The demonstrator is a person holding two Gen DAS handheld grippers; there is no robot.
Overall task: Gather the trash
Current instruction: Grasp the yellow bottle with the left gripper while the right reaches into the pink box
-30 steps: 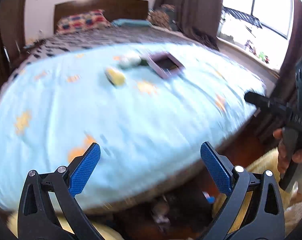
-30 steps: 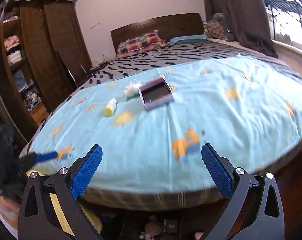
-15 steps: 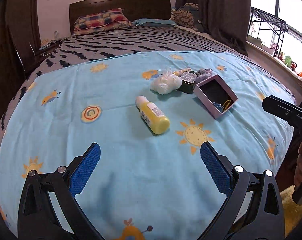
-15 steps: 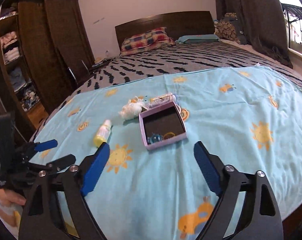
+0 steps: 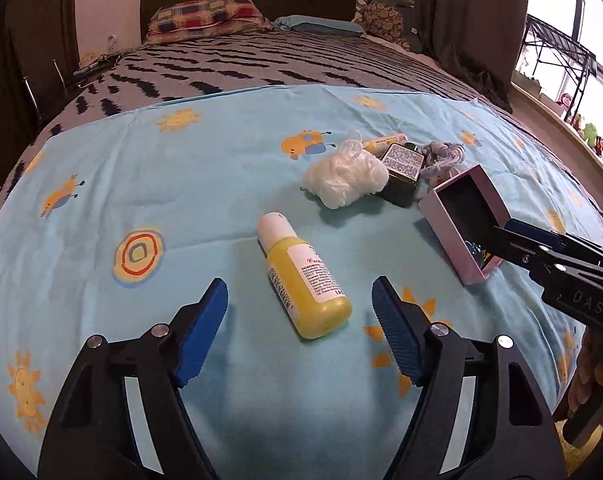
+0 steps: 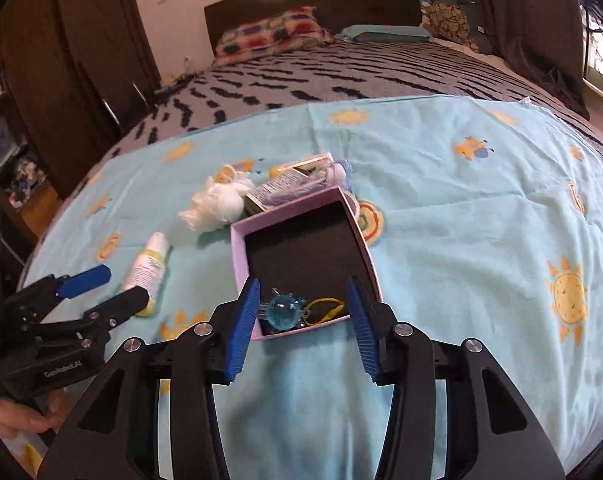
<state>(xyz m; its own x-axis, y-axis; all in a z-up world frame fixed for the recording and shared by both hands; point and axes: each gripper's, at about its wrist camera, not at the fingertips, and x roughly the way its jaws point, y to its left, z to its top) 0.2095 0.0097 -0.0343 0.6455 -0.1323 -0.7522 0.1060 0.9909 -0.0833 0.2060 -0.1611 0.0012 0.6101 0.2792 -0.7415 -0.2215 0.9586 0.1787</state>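
A yellow bottle with a white cap [image 5: 301, 276] lies on the light blue sheet [image 5: 141, 184]; it also shows in the right wrist view [image 6: 147, 268]. My left gripper [image 5: 299, 328] is open, its jaws either side of the bottle's near end, not touching. A pink open box [image 6: 301, 256] holds a blue trinket [image 6: 282, 312] and a yellow cord. My right gripper [image 6: 303, 322] is open around the box's near edge. A crumpled white tissue [image 5: 343, 178], a dark small box [image 5: 401, 172] and a blue-grey cord [image 5: 441, 154] lie behind.
The bed runs back to a striped cover [image 5: 281, 64], a checked pillow [image 5: 205, 14] and a dark headboard. A wardrobe [image 6: 81, 60] stands left, dark curtains [image 5: 461, 20] and a window right. The right gripper shows in the left wrist view [image 5: 541, 252].
Both grippers have moved forward over the bed and lower. The left now straddles the bottle's end; the right has narrowed and reached the pink box.
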